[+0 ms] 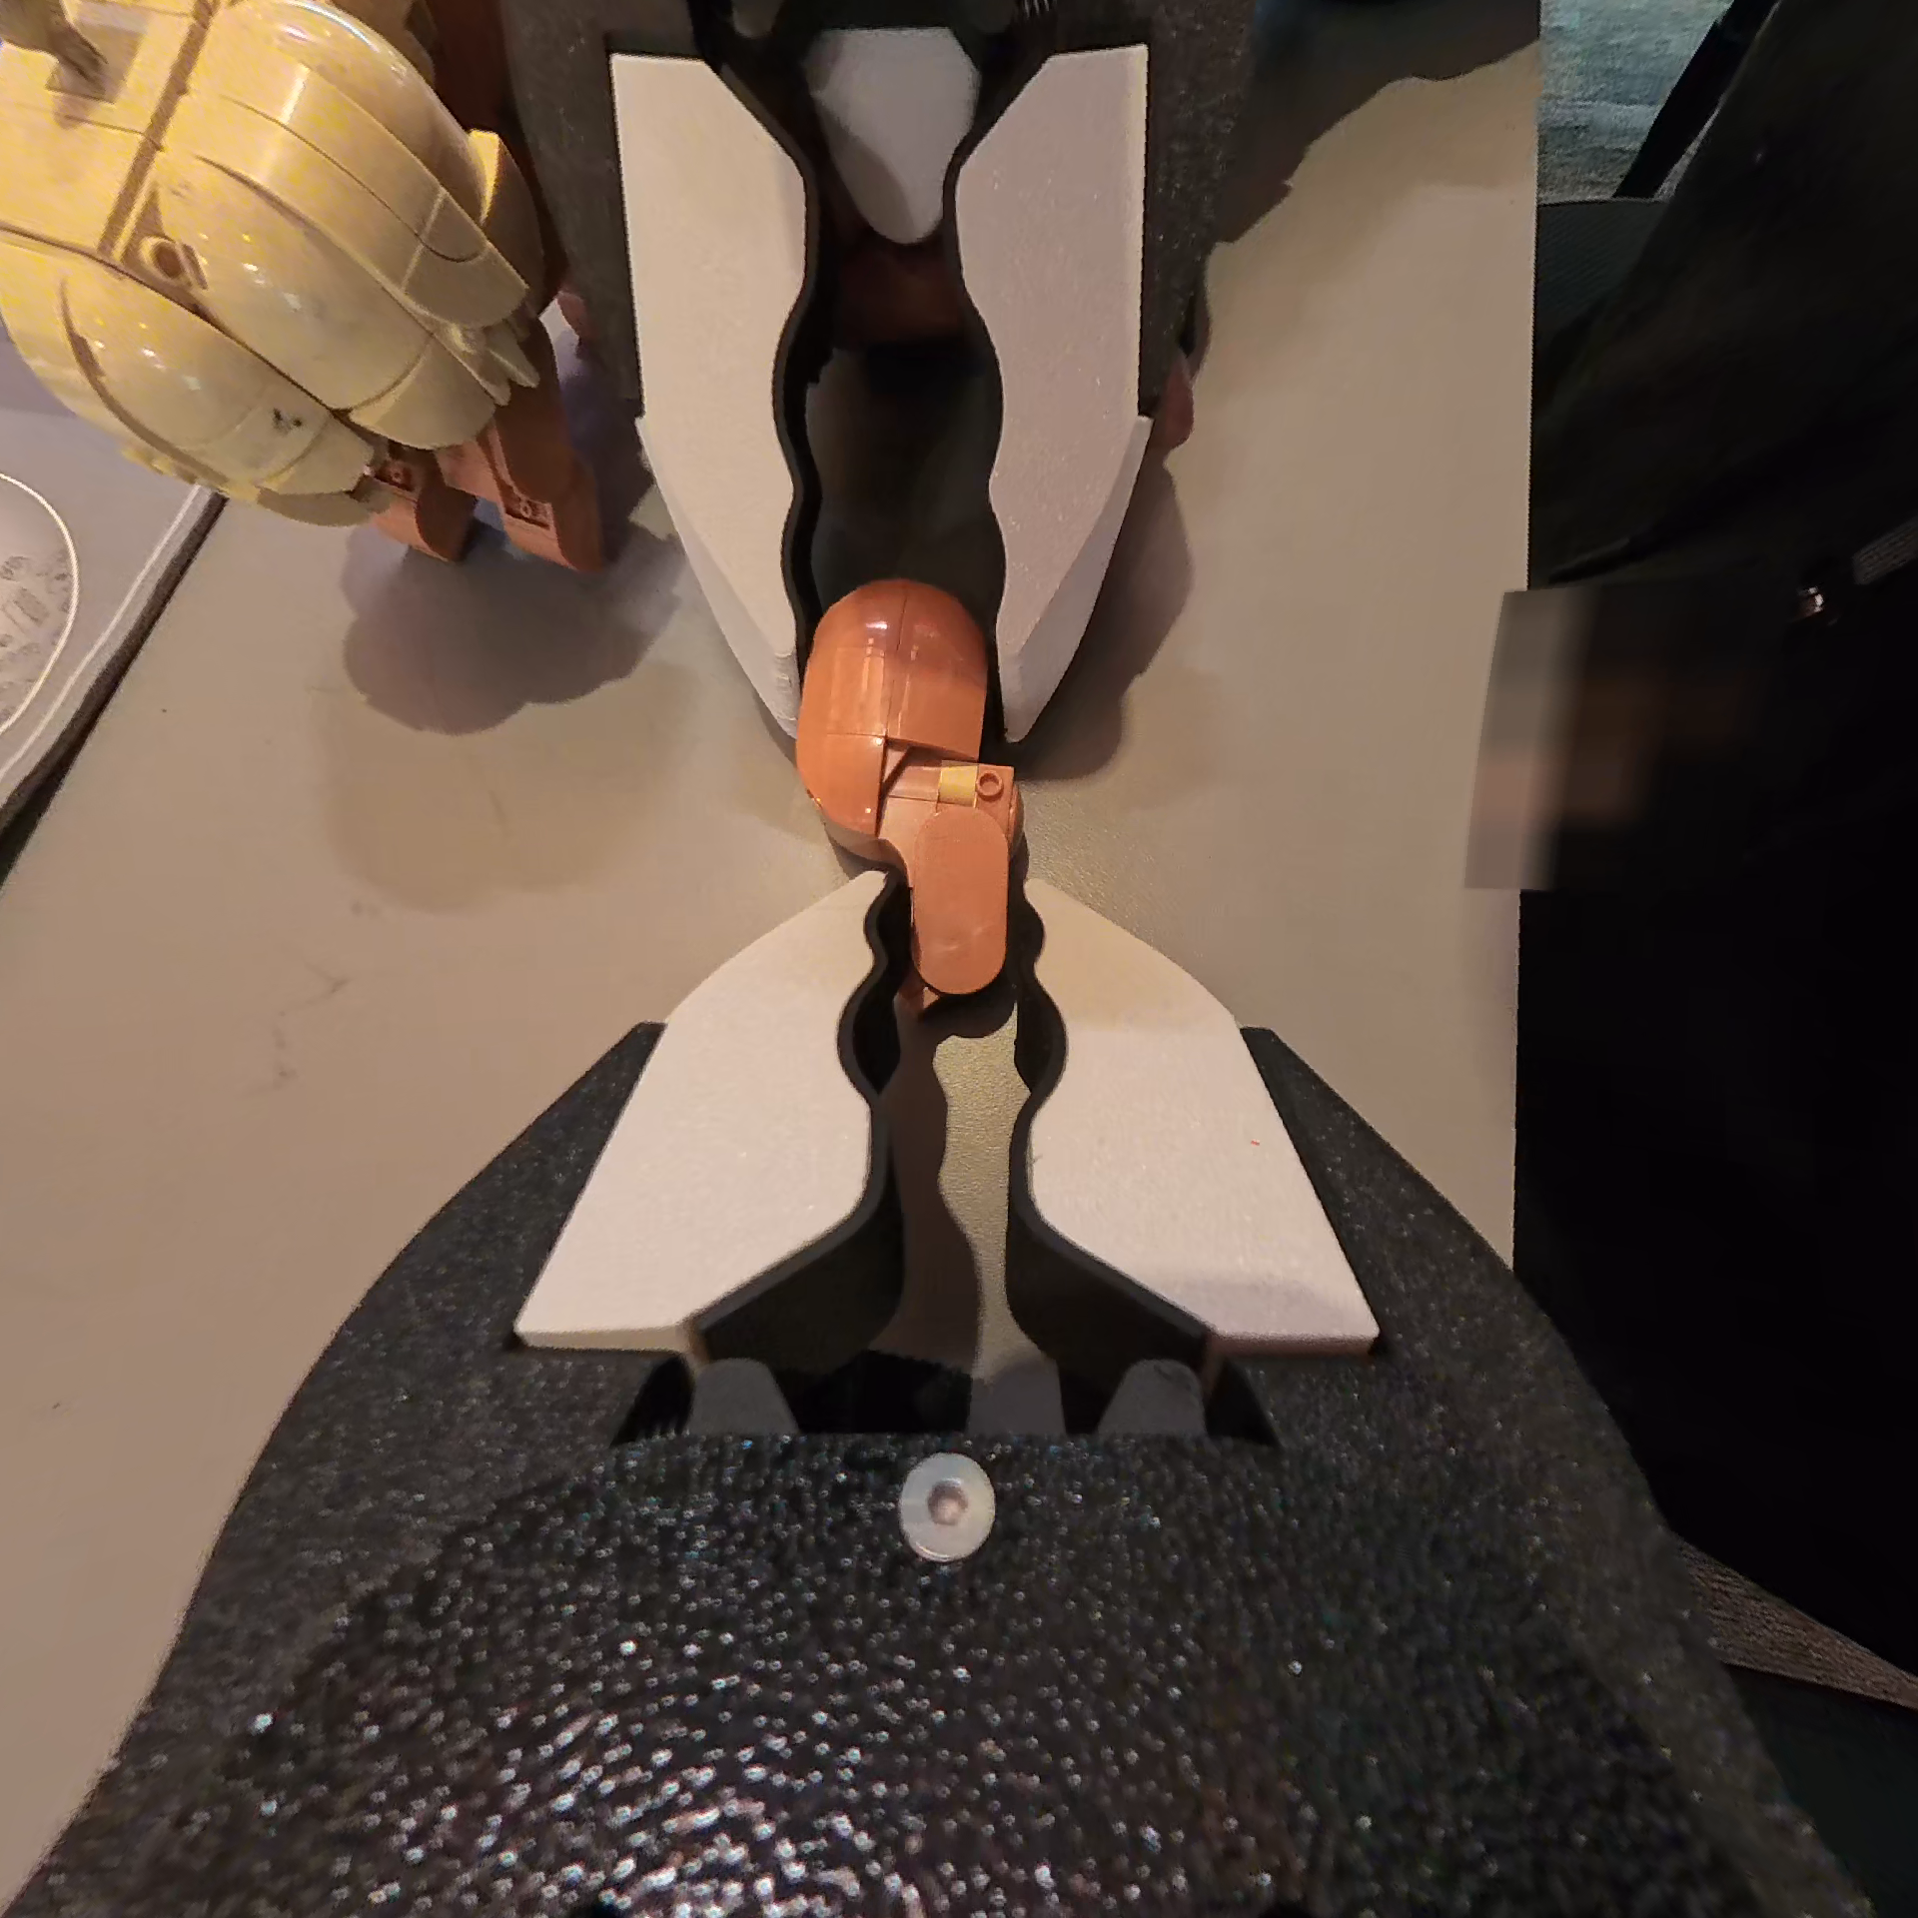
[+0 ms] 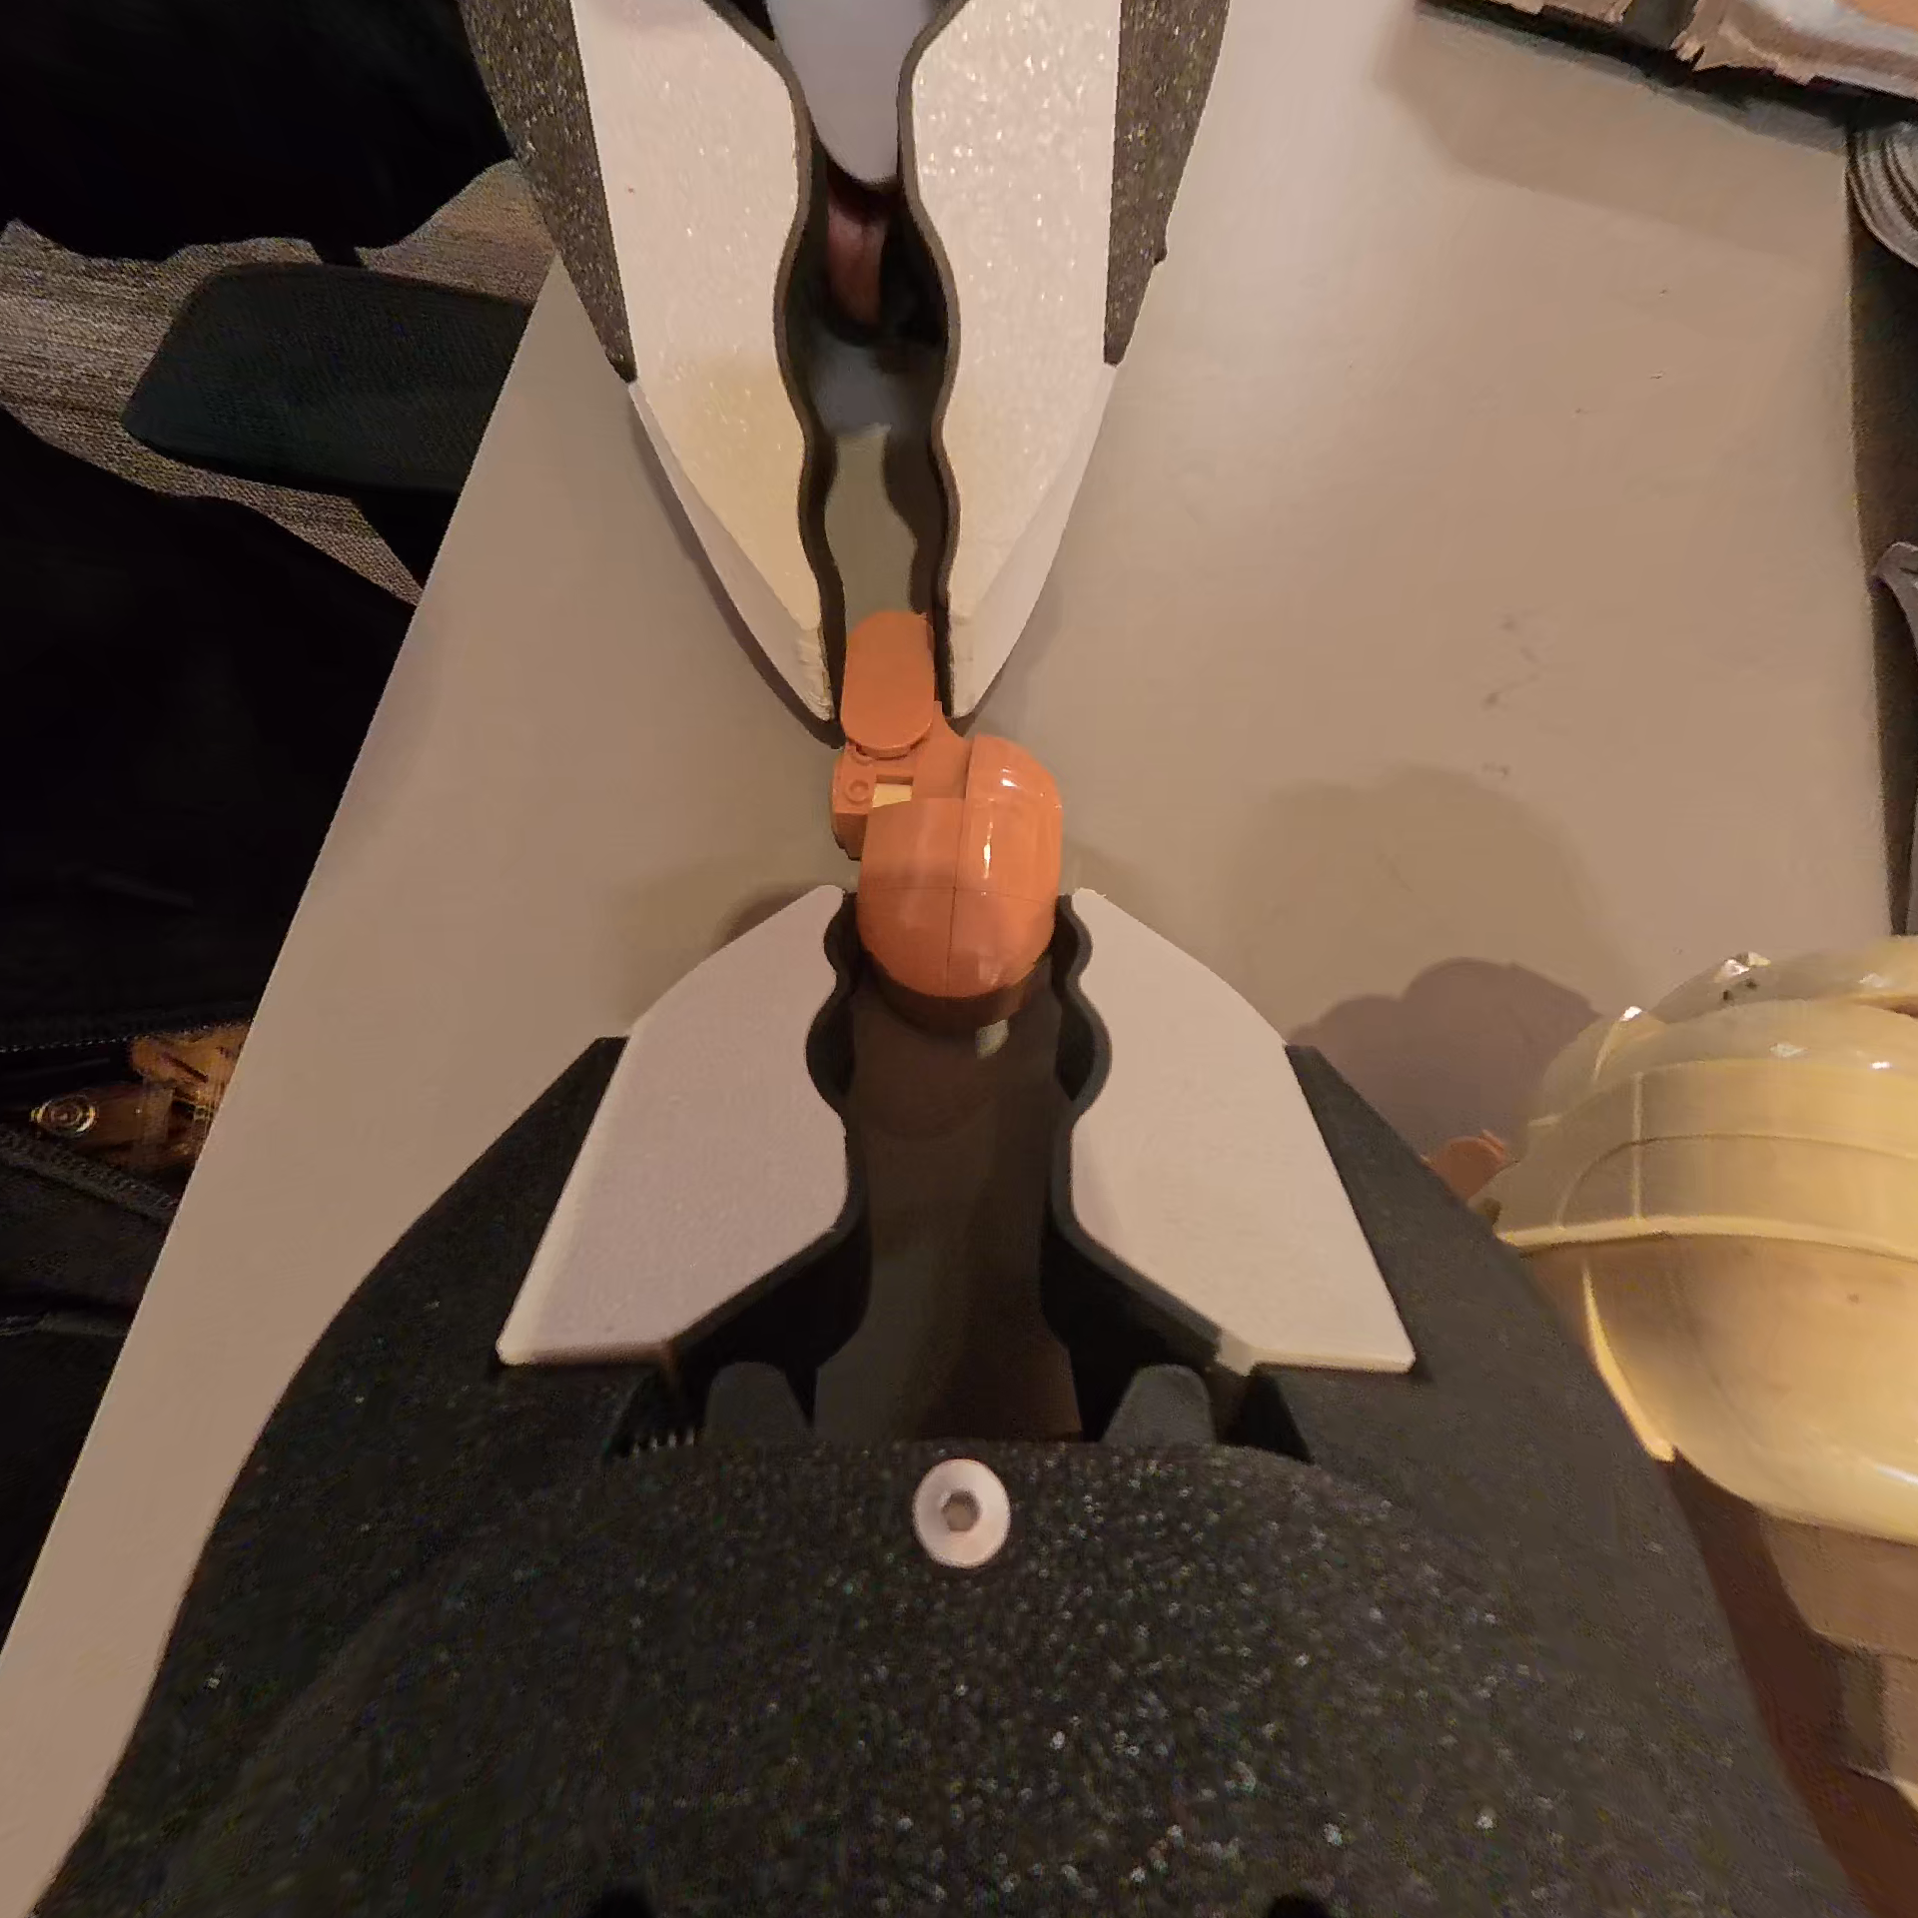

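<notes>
An orange-brown brick-built piece (image 1: 913, 747) is held a little above the pale table (image 1: 311, 934) between my two grippers, which face each other. My left gripper (image 1: 960, 913) is shut on the piece's narrow flat rounded tab (image 1: 960, 903). My right gripper (image 2: 955, 924) is shut on the piece's rounded bulbous end (image 2: 955, 893). In the left wrist view the right gripper (image 1: 901, 711) comes in from the top. In the right wrist view the left gripper (image 2: 893, 706) comes in from the top, its tips on the tab (image 2: 887, 675).
A large tan brick-built model (image 1: 259, 259) on brown legs stands on the table at the far left; it shows at the right in the right wrist view (image 2: 1713, 1194). A printed booklet (image 1: 62, 581) lies at the left edge. Dark bags and fabric (image 2: 156, 830) lie past the table's edge. Left and right tips are no more than a few centimetres apart.
</notes>
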Demonstrator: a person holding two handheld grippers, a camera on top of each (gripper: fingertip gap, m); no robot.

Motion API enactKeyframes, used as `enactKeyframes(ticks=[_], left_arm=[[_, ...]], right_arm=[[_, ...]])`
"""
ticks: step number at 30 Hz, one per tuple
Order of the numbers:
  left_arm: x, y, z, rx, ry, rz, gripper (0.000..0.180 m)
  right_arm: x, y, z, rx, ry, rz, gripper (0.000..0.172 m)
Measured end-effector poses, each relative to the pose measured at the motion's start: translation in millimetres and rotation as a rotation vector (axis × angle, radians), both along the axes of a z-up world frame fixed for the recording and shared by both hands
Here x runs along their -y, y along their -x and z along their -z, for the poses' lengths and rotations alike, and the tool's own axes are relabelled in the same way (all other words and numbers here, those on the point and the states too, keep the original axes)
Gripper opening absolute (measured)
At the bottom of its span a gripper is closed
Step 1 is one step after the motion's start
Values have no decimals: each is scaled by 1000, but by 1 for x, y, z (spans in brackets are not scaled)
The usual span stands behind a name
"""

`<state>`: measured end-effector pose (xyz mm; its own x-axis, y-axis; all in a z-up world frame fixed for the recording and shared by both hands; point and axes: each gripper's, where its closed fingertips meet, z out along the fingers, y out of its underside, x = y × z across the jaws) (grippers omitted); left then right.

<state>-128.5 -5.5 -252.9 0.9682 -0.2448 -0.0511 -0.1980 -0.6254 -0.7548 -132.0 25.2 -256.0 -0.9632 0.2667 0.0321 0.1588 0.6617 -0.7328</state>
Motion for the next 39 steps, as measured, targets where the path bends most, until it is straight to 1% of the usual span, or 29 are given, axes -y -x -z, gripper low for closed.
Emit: enactKeyframes(ticks=[9,17,24,28,35,39], left_arm=[[-1,1,-3,0,-6,-2,17],[0,1,-5,-33,30,8,17],[0,1,-6,51,26,2,17],[1,1,-7,66,38,4,17],[0,-2,-13,37,35,17,17],[-5,-1,-15,-33,53,15,17]], right_arm=[[-1,0,0,3,0,5,36],[0,0,1,18,2,2,36],[-1,-1,1,41,6,5,36],[-1,-1,1,40,5,6,36],[-2,1,1,47,6,19,36],[-1,1,1,54,7,18,36]])
